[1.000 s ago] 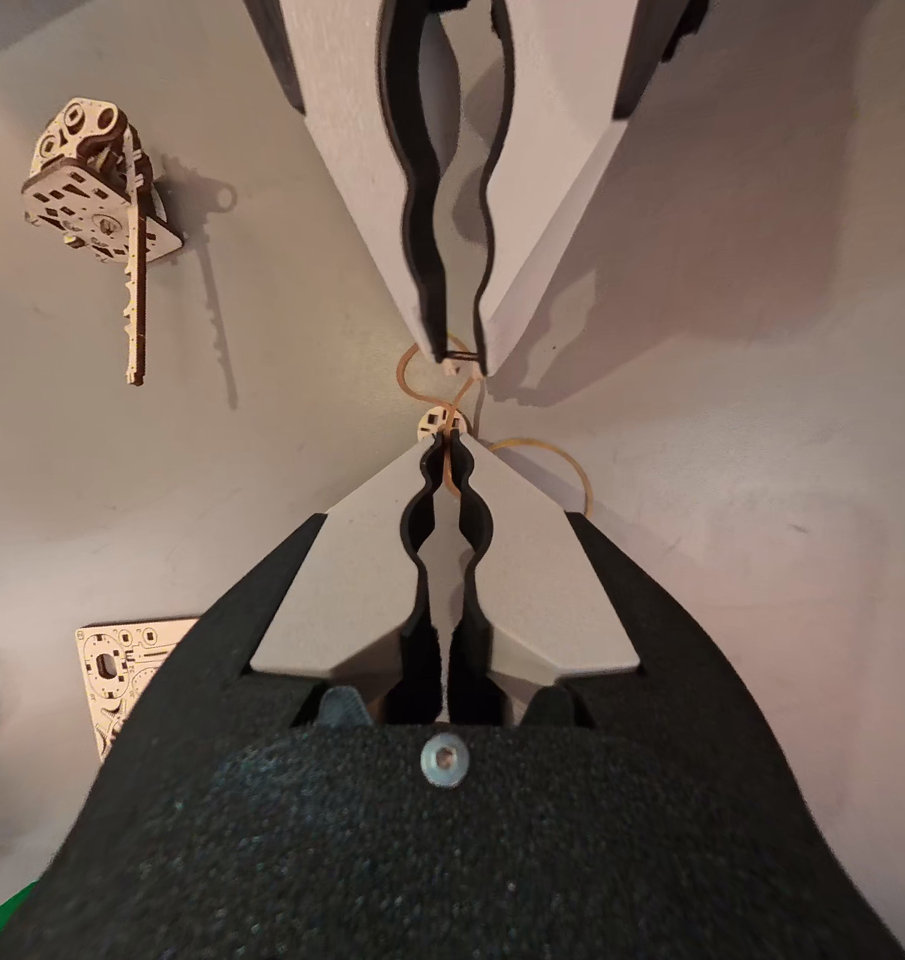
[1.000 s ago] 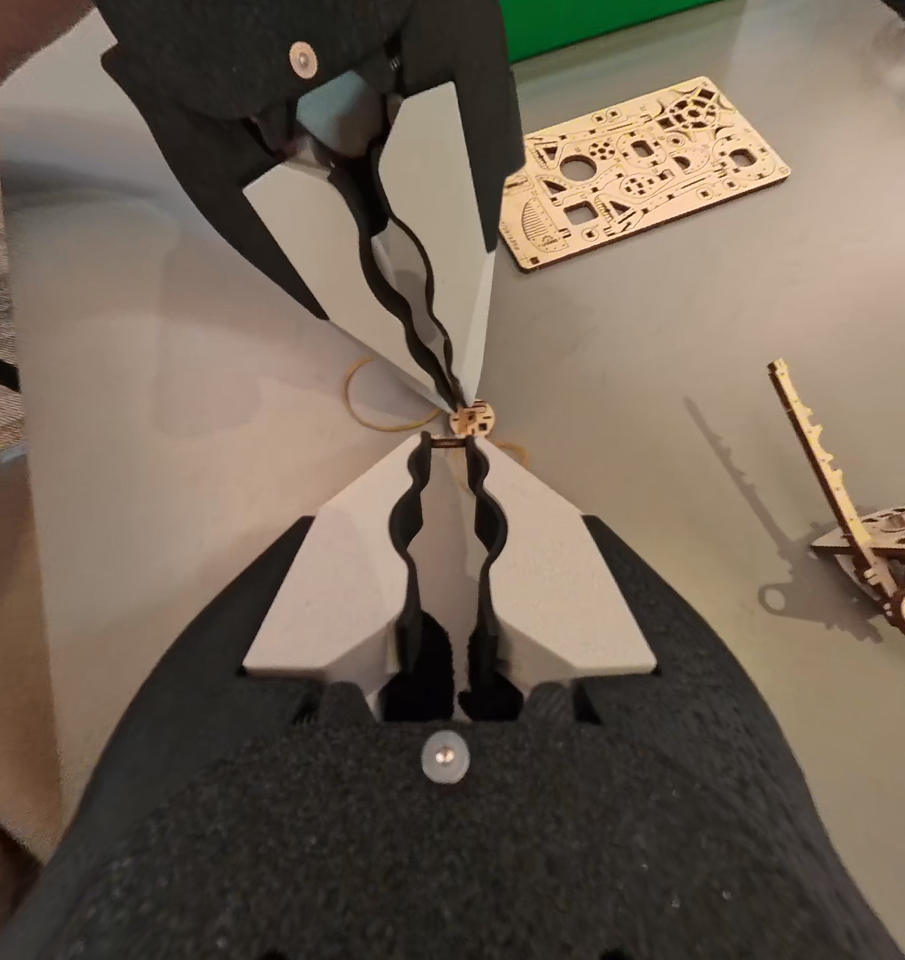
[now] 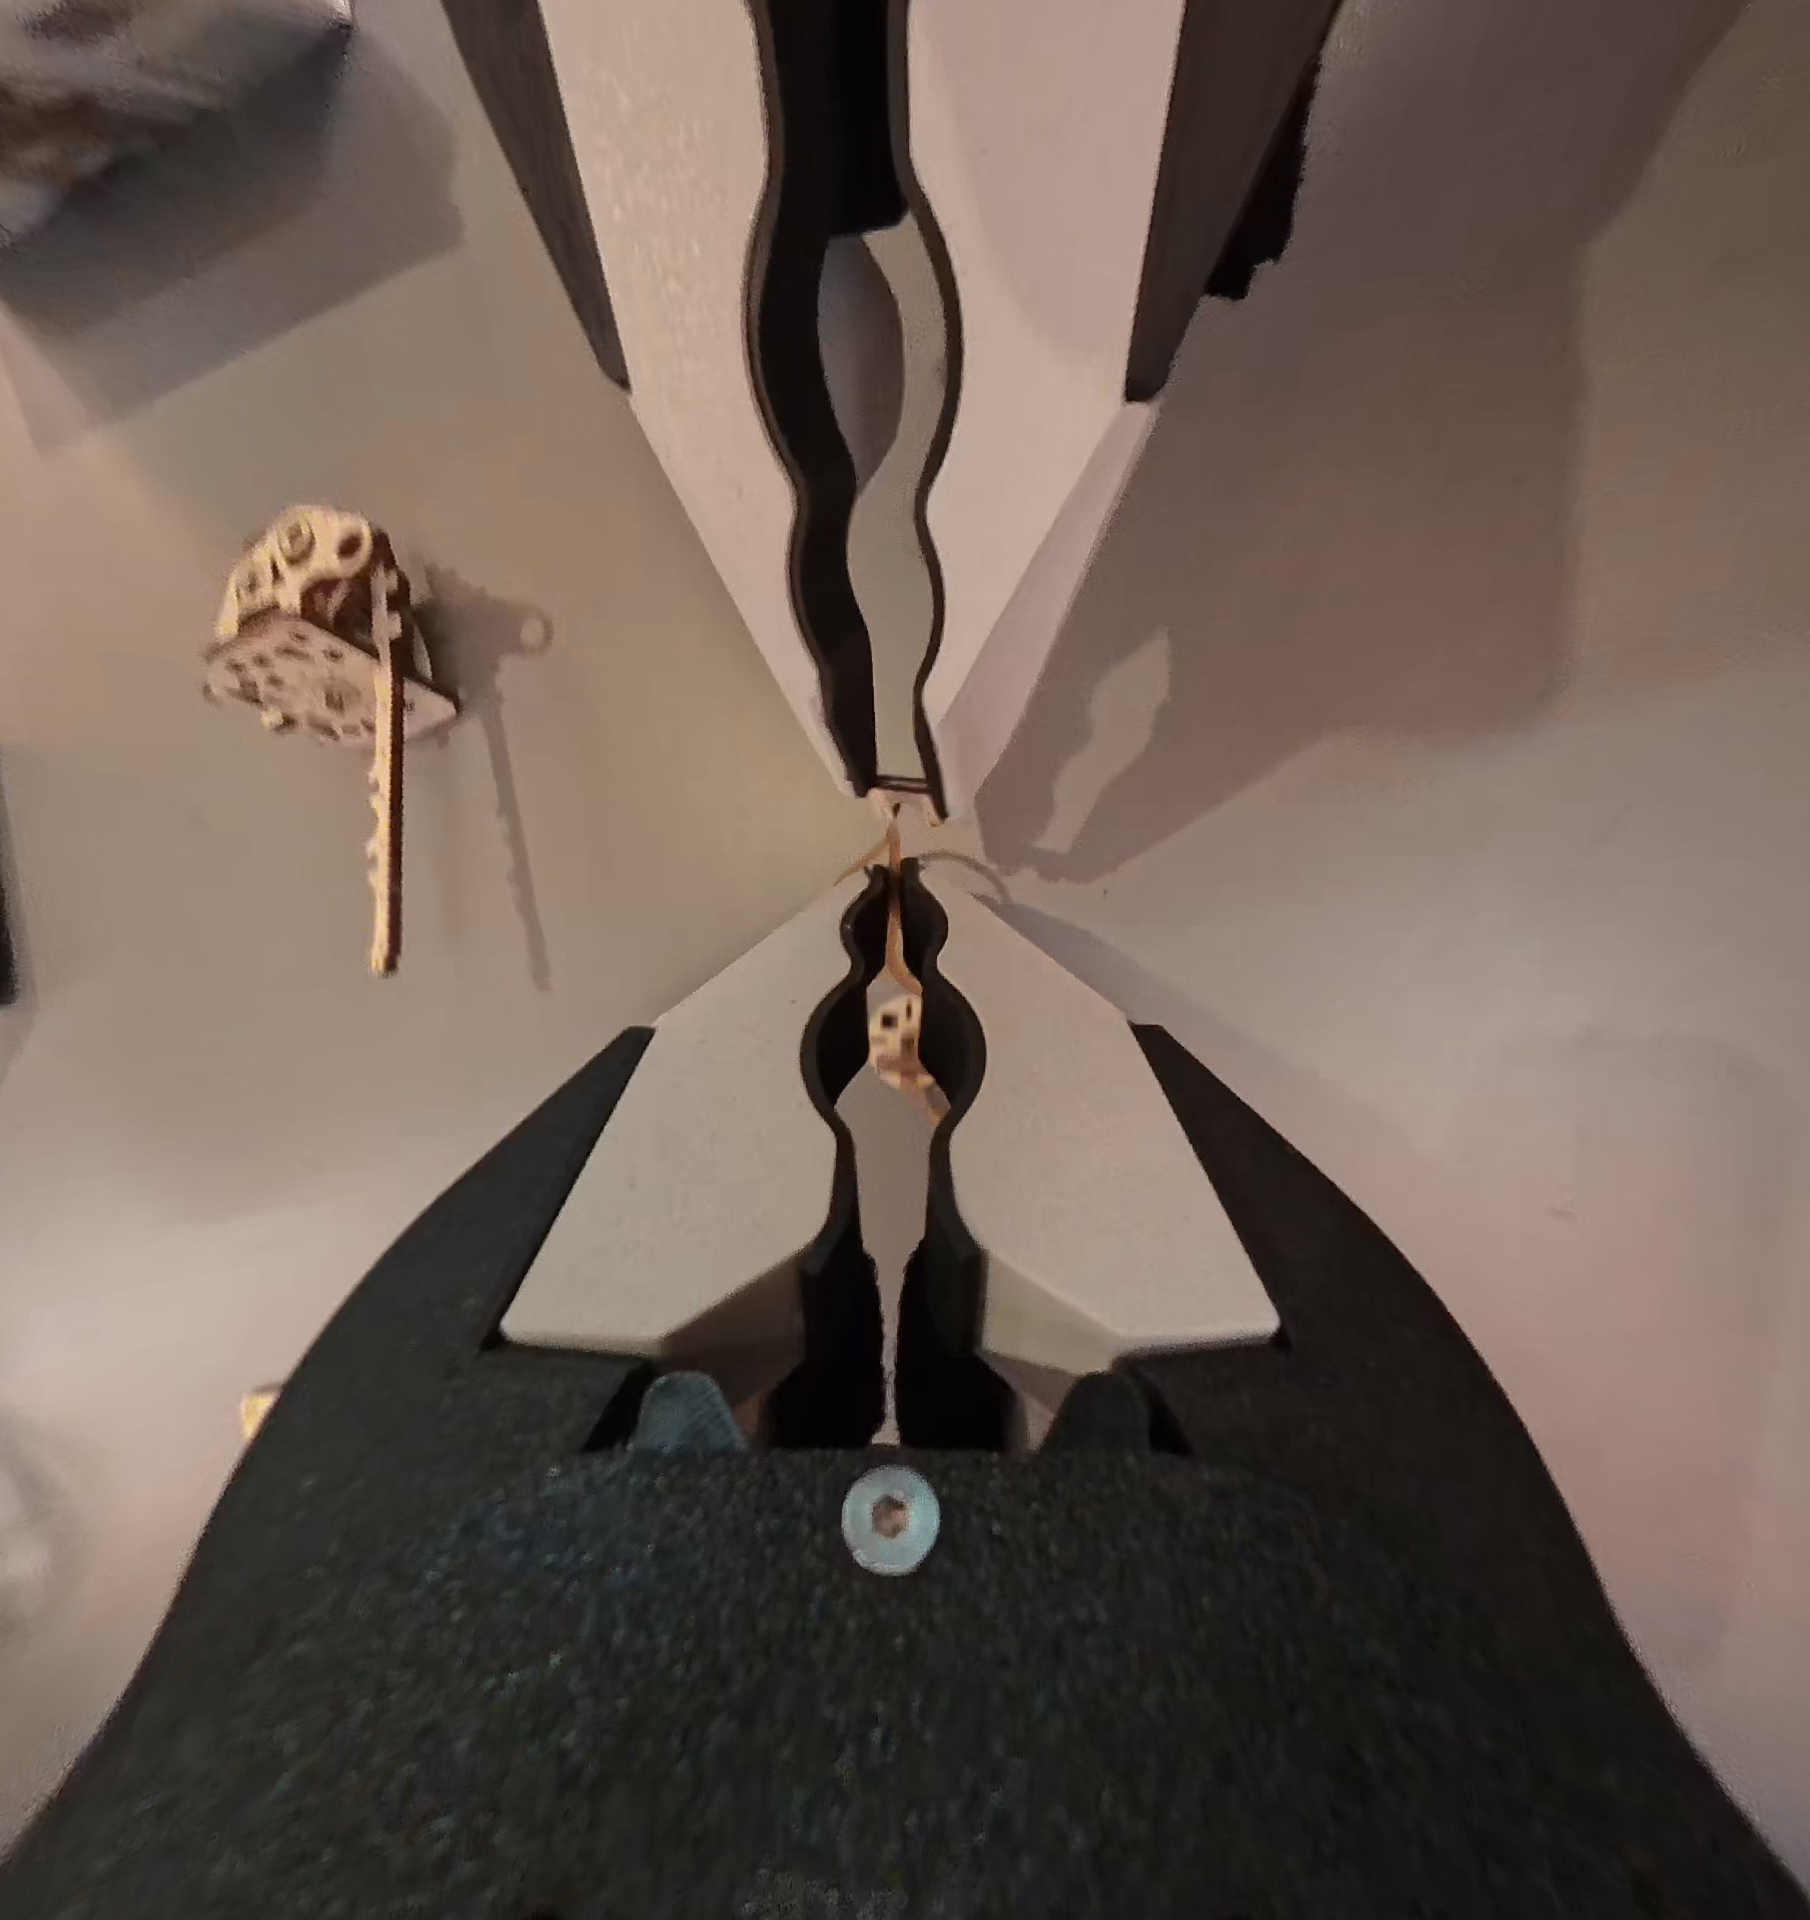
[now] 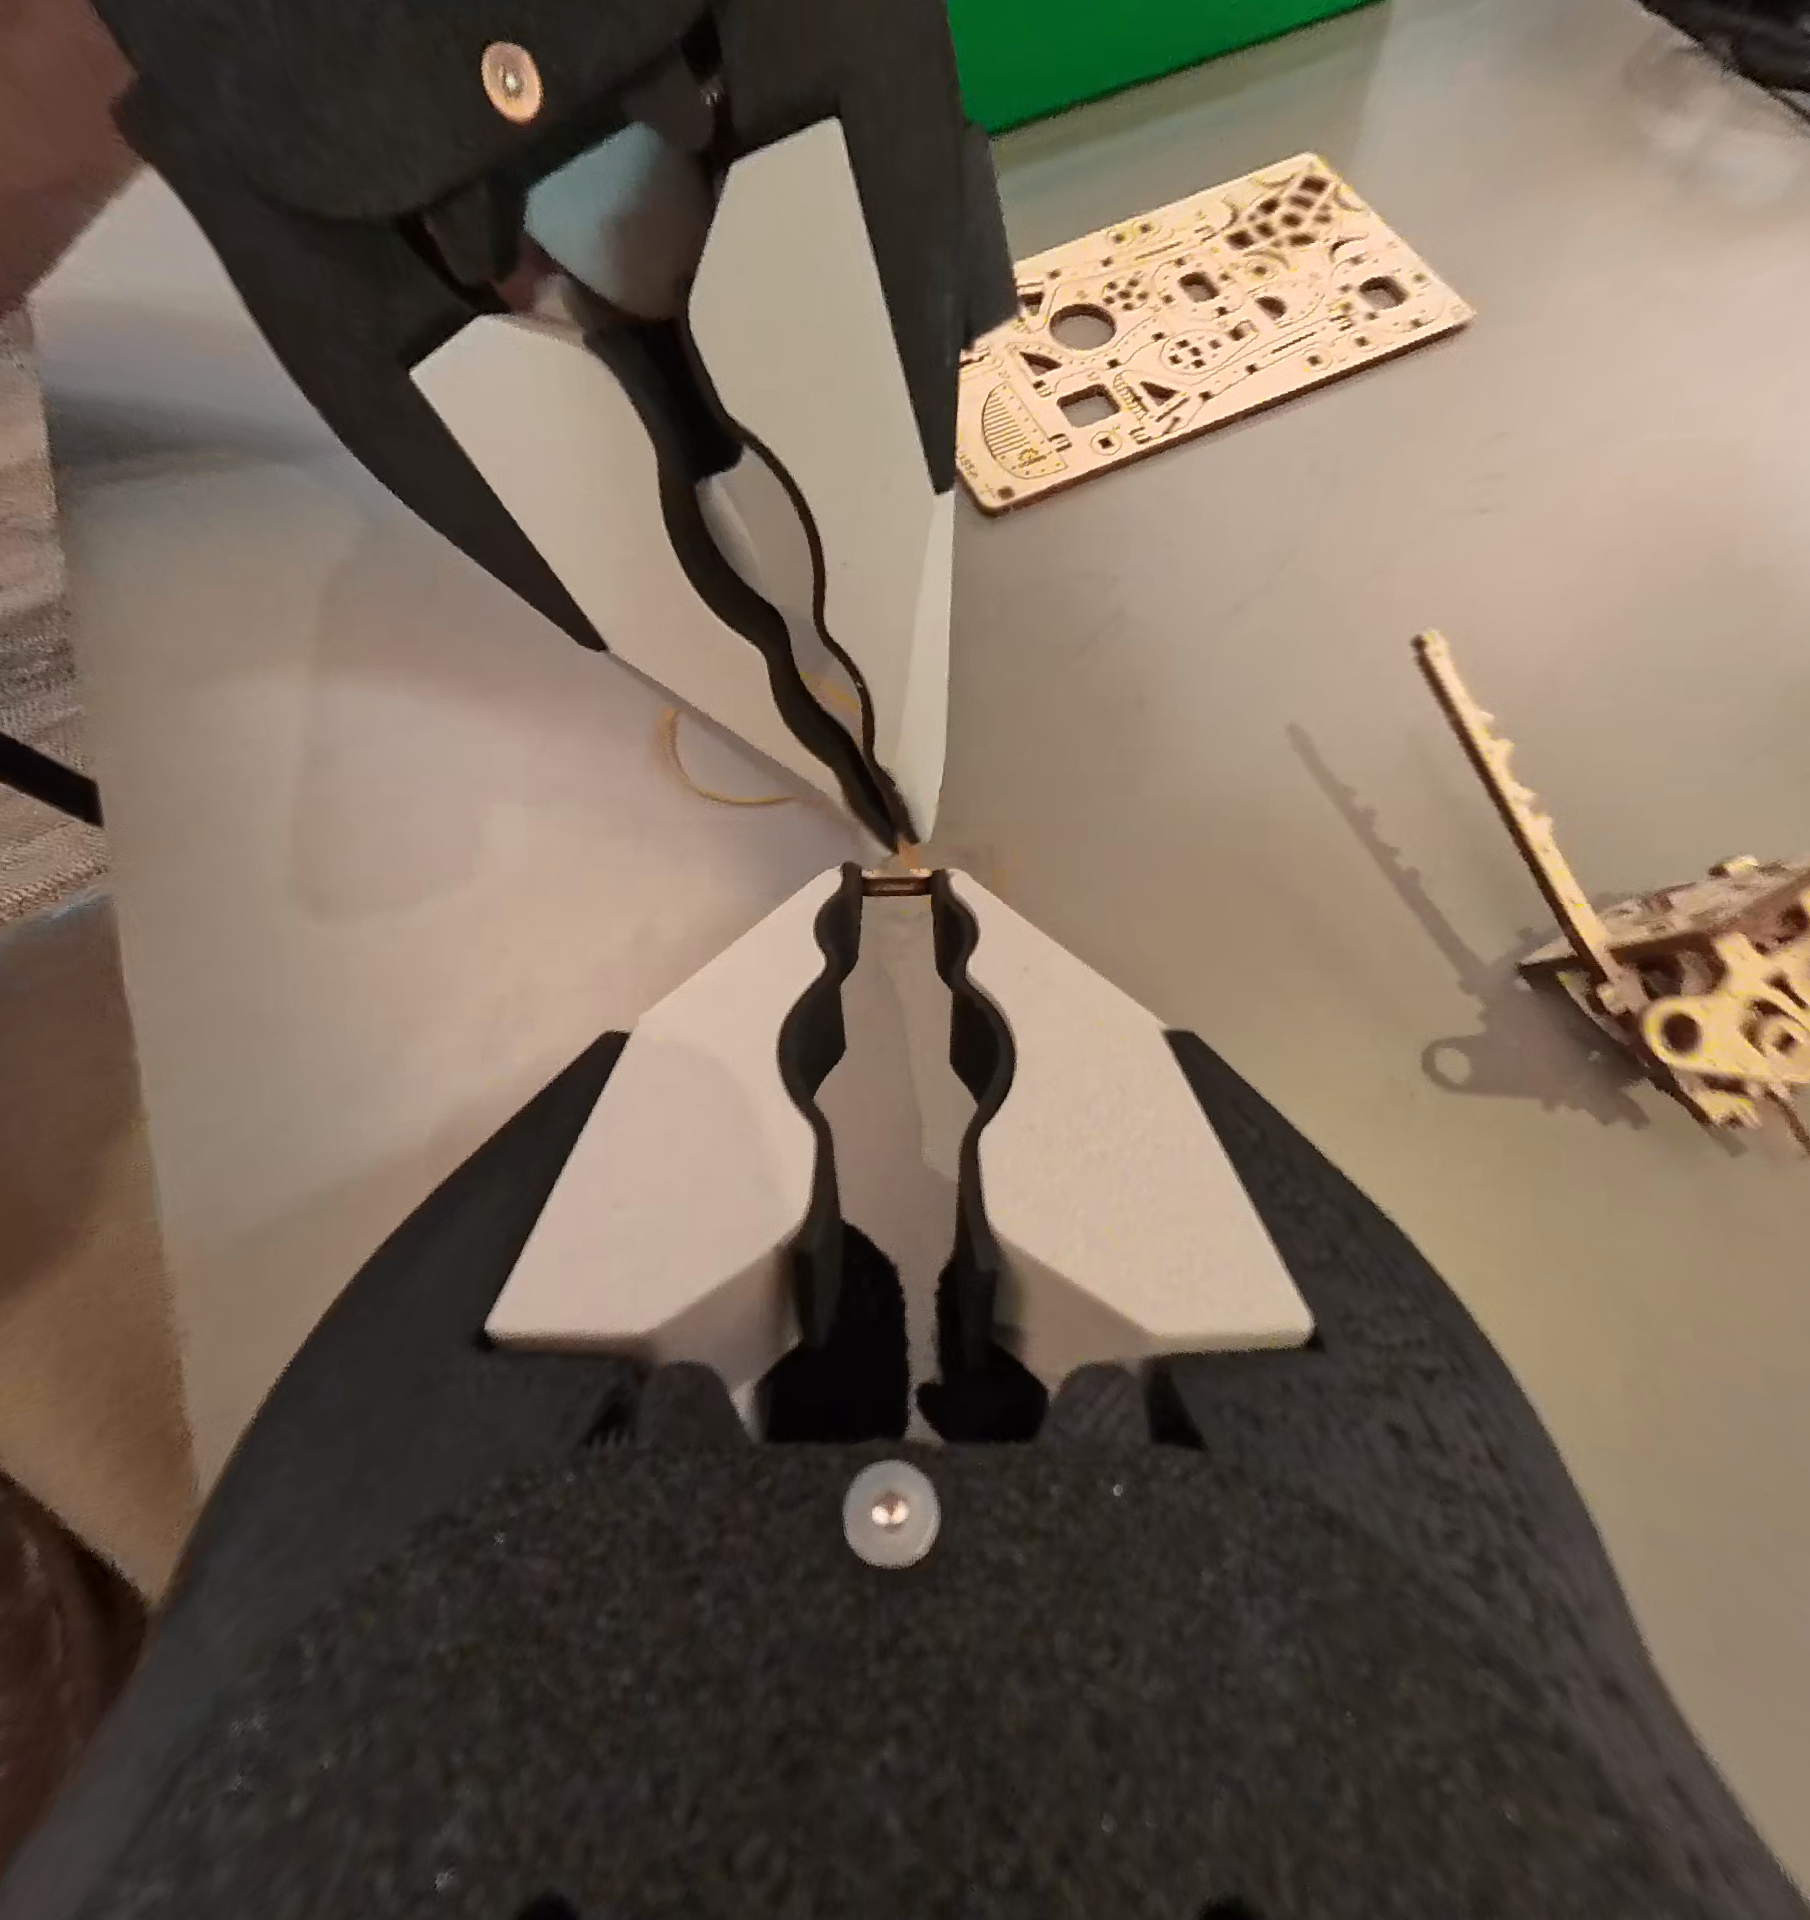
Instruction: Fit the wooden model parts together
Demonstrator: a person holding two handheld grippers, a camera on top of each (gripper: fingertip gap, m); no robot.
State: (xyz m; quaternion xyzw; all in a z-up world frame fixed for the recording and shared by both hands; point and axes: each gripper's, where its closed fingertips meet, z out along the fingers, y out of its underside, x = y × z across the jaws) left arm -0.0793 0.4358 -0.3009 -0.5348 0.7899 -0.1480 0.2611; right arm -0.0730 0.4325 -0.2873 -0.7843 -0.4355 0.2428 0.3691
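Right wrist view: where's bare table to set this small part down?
Bare table lies between the parts sheet and the half-built model, and in front of the model. Crowded where both grippers' tips meet, over the rubber band.
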